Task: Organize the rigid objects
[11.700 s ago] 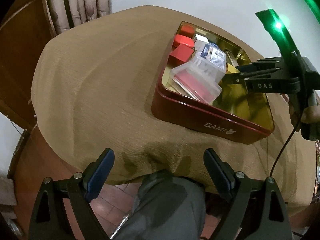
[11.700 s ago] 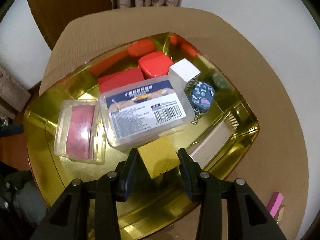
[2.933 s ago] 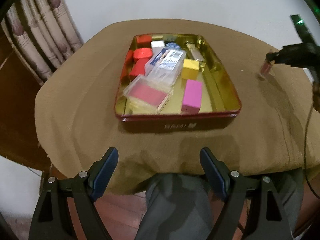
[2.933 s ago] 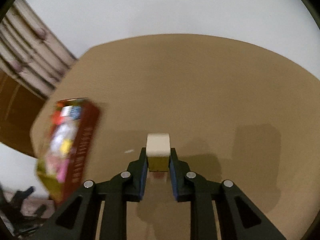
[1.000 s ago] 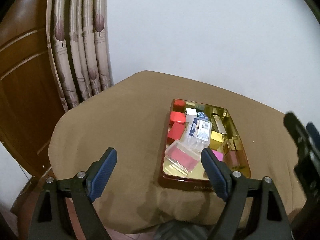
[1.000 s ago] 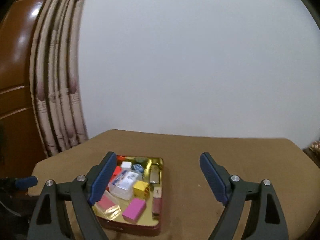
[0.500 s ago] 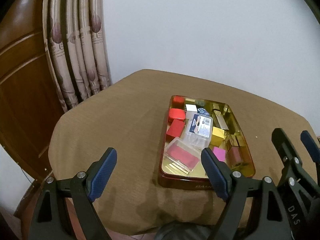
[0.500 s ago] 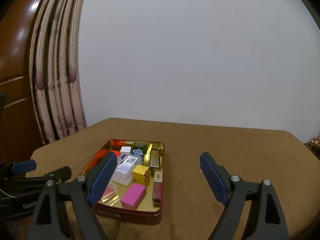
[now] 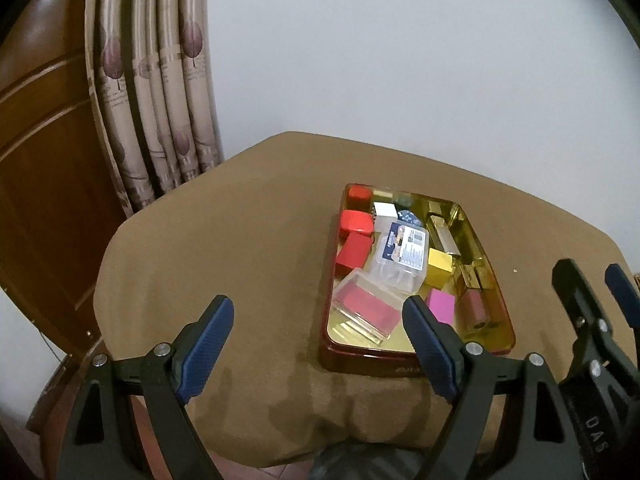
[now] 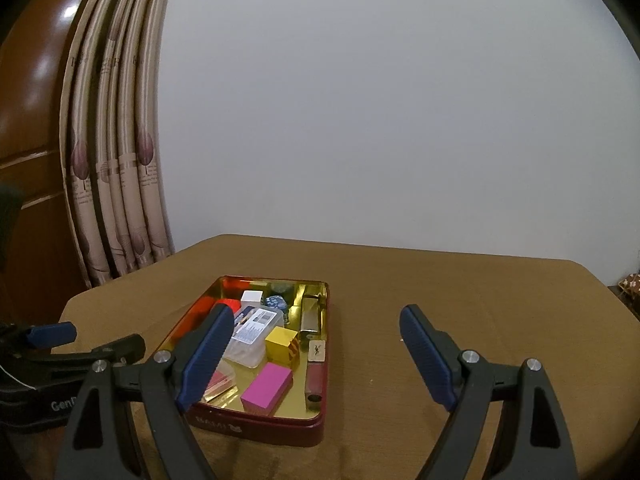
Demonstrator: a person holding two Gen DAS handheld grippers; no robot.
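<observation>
Both my grippers hang back from the table, spread wide, nothing between the pads: left gripper (image 9: 318, 344), right gripper (image 10: 316, 354). The tin (image 10: 256, 426) sits on the brown cloth (image 9: 240, 248), holding the lot: pink block (image 10: 267, 388), yellow cube (image 10: 281, 344), clear box (image 10: 252, 334), red boxes (image 9: 354, 240), a lipstick-like tube (image 10: 313, 380) along the right wall. No loose pieces visible on the cloth. I judge gathering done, or nearly; next move calls for a check, perhaps straightening the jumble.
</observation>
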